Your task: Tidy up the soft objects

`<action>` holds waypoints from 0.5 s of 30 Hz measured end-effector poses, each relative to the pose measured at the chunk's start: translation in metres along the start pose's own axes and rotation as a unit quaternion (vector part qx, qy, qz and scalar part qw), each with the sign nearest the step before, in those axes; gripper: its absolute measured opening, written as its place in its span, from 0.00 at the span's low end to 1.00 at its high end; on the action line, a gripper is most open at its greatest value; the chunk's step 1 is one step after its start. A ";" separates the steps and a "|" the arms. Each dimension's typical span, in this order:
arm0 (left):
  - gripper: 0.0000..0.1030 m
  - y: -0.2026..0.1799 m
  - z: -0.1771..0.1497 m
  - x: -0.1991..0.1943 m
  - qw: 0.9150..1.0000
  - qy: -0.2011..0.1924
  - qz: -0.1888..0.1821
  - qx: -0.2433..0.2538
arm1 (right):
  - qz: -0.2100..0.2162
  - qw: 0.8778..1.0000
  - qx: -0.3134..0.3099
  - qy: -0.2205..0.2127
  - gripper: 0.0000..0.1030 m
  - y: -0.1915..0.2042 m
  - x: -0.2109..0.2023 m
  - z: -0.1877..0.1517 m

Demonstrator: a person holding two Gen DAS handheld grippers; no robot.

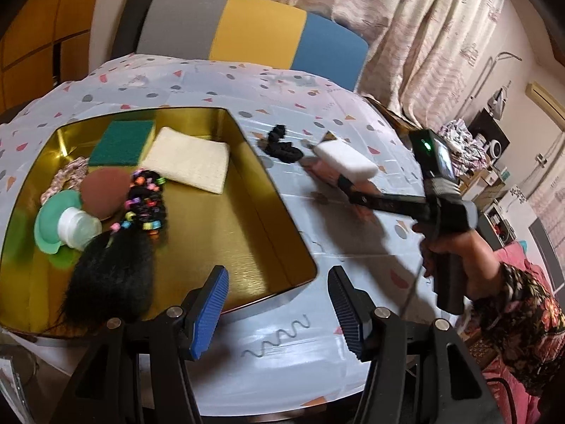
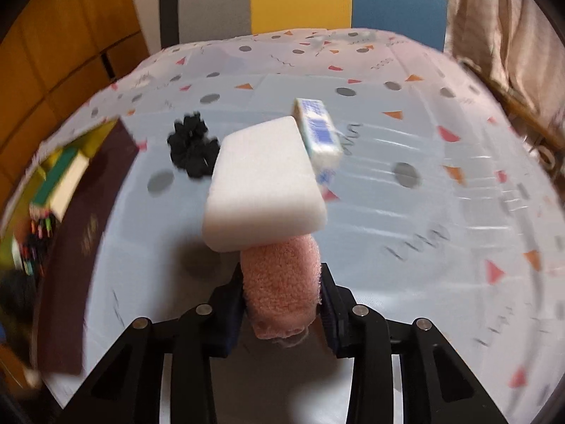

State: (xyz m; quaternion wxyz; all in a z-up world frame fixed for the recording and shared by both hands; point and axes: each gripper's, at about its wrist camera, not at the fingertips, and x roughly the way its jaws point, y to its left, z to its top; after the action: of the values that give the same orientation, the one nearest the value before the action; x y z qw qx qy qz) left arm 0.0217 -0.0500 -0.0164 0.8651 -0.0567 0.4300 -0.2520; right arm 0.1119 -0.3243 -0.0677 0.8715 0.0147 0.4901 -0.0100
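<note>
Right gripper (image 2: pixel 282 293) clamps fuzzy pink roll (image 2: pixel 282 282); left gripper (image 1: pixel 279 307) agape, empty.

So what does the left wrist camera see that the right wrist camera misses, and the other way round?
Only the left view shows the gold tray's contents clearly: a brown ball, a black hairpiece, a small bottle. It also shows the open left gripper and the person's hand.

Only the right view shows a pink towel roll clamped in the right gripper, and a small blue-and-white packet.

Both show the white sponge, the black scrunchie and the patterned tablecloth.
</note>
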 end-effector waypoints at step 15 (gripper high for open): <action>0.58 -0.054 0.009 0.015 0.999 0.015 -0.031 0.040 | 0.001 0.998 0.067 -0.001 0.64 -0.076 -0.028 -0.030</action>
State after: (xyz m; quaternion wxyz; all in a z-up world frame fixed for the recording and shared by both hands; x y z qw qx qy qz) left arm 0.0155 -0.1057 -0.0043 0.8519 -0.0313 0.4303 -0.2969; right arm 0.0694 -0.3986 -0.0603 0.8692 0.0735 0.4872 -0.0419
